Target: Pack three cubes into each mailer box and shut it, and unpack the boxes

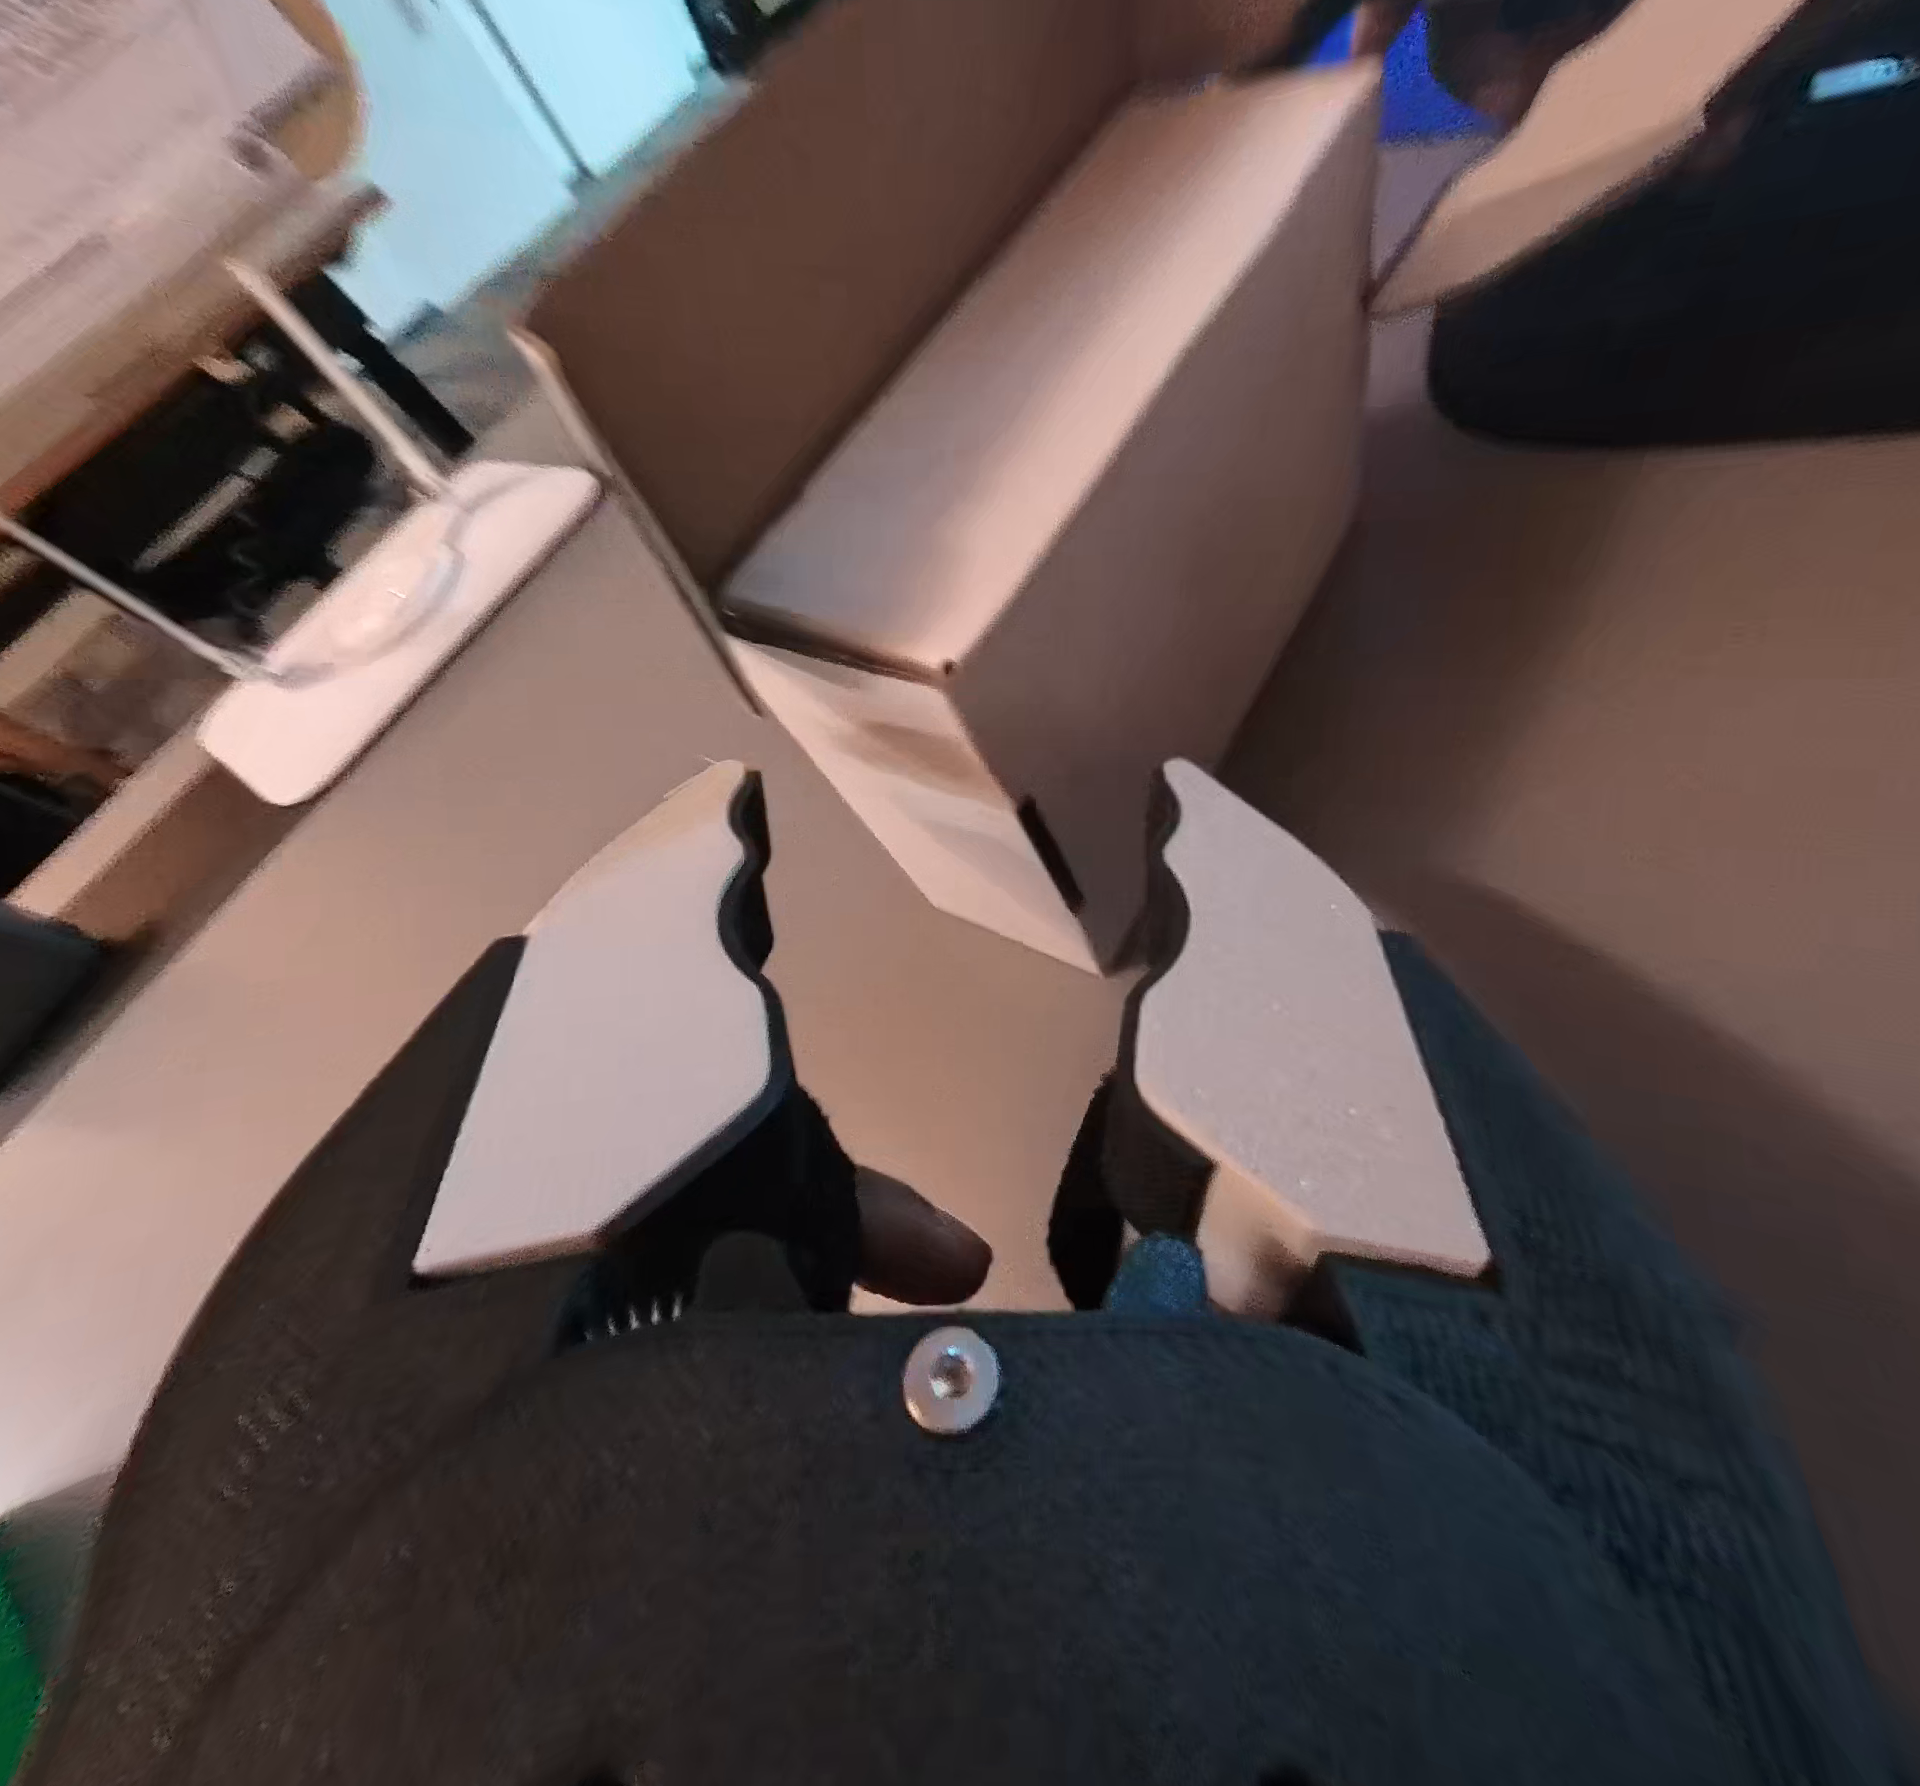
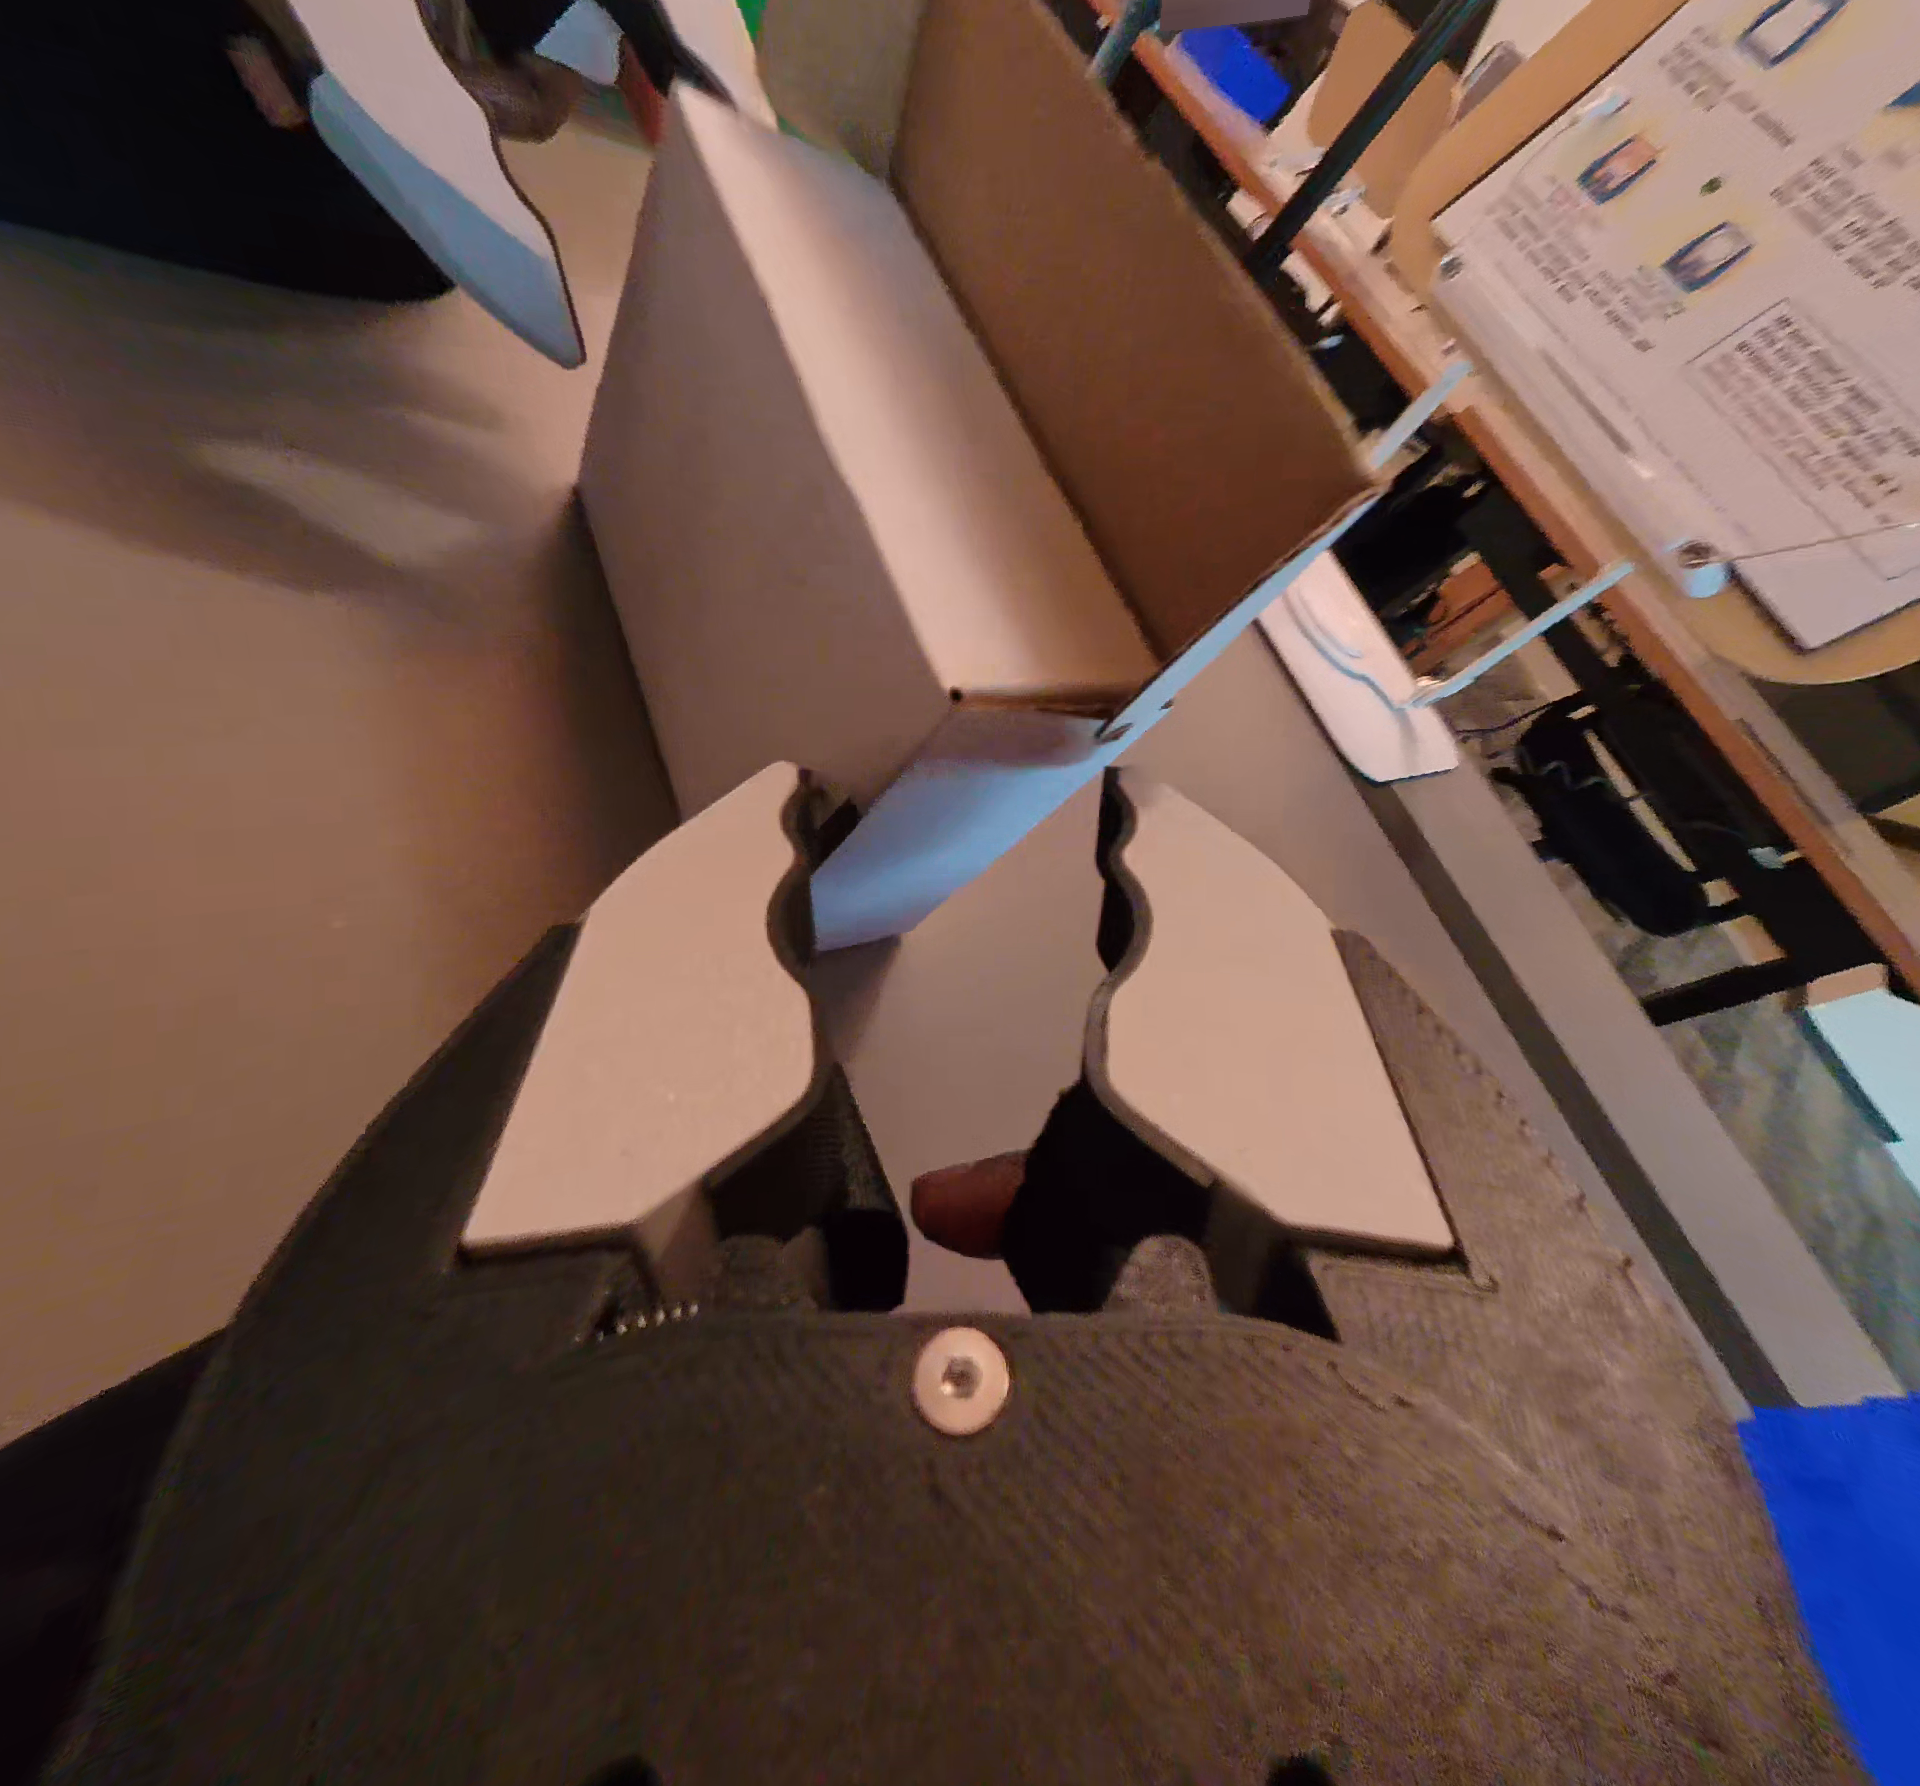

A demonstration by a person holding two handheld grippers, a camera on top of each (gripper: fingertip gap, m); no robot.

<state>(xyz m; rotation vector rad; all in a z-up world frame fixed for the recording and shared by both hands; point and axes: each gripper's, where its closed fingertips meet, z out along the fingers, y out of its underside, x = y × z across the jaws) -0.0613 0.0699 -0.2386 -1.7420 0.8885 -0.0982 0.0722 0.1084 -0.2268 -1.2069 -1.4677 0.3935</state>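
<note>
Beige counter [image 1: 343, 926] carries brown mailer box [image 1: 1091, 510], lid raised behind, side flap sticking out at near end. Left tongs [image 1: 961, 791] spread, flanking box's near corner. Right tongs [image 2: 956, 791] spread around flap [image 2: 935, 843] at opposite end.

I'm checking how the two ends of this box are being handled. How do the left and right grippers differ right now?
The left gripper frames the mailer box at a closed corner; the right gripper frames a loose side flap at the opposite end. The left's right finger sits against the box wall; the flap lies nearer the right gripper's left finger. Both are open, gripping nothing.
</note>
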